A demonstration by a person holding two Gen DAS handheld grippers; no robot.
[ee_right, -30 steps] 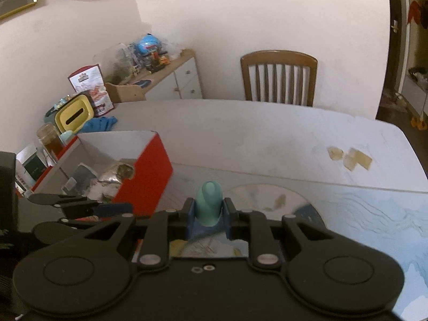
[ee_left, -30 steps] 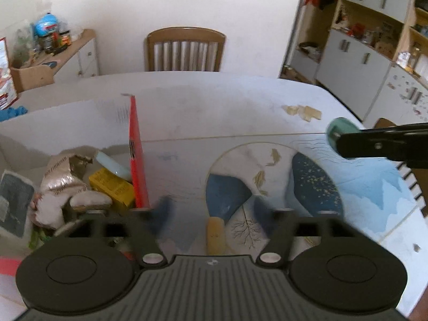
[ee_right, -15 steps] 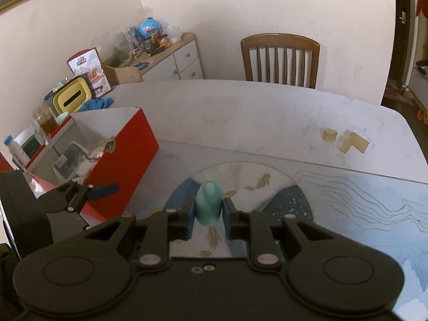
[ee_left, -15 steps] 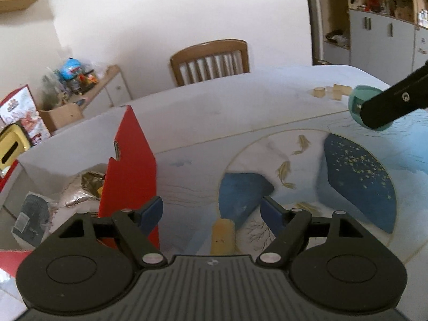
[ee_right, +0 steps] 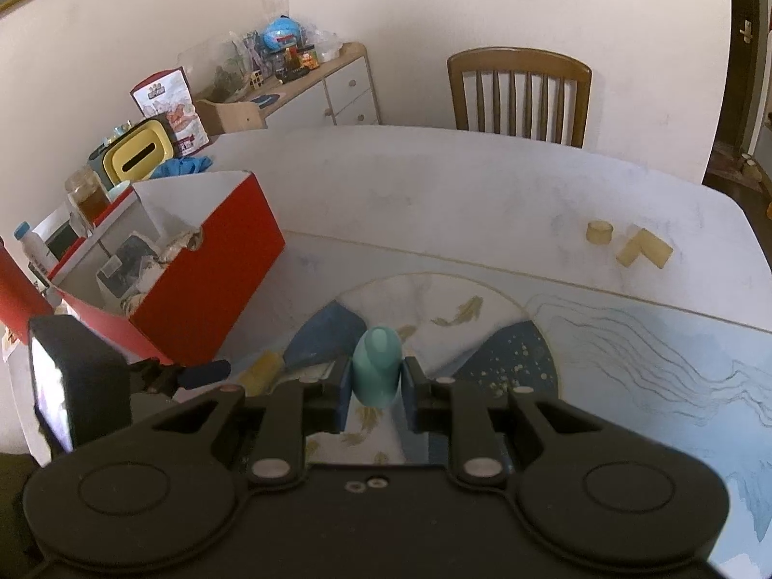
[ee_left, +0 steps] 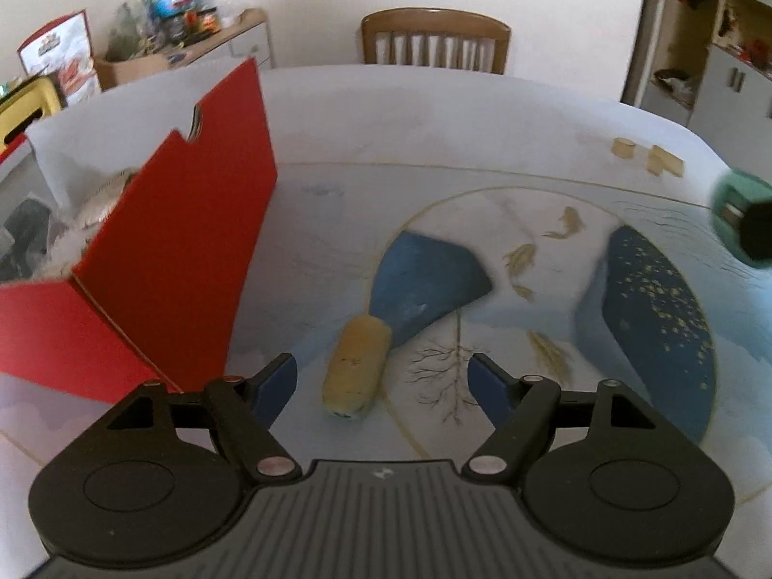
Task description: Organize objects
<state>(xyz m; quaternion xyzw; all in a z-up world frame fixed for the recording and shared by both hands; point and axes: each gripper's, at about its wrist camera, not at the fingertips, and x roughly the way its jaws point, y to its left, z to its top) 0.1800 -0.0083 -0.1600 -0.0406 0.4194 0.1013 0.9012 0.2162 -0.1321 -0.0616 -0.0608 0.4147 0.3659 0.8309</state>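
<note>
- On the mat, between my spread left gripper (ee_left: 381, 379) fingers, lies the yellow cylinder (ee_left: 356, 366), just beside the red box (ee_left: 178, 260).
- It looks light and perhaps soft; I'd take it across its middle, gently.
- My right gripper (ee_right: 375, 386) is clenched on the teal piece (ee_right: 376, 366), smooth and rounded, so likely slippery.

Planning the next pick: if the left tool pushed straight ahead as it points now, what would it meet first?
Probably the yellow cylinder lying on the mat, just ahead between the open left tool fingers, slightly left of centre. Depth is uncertain.
</note>
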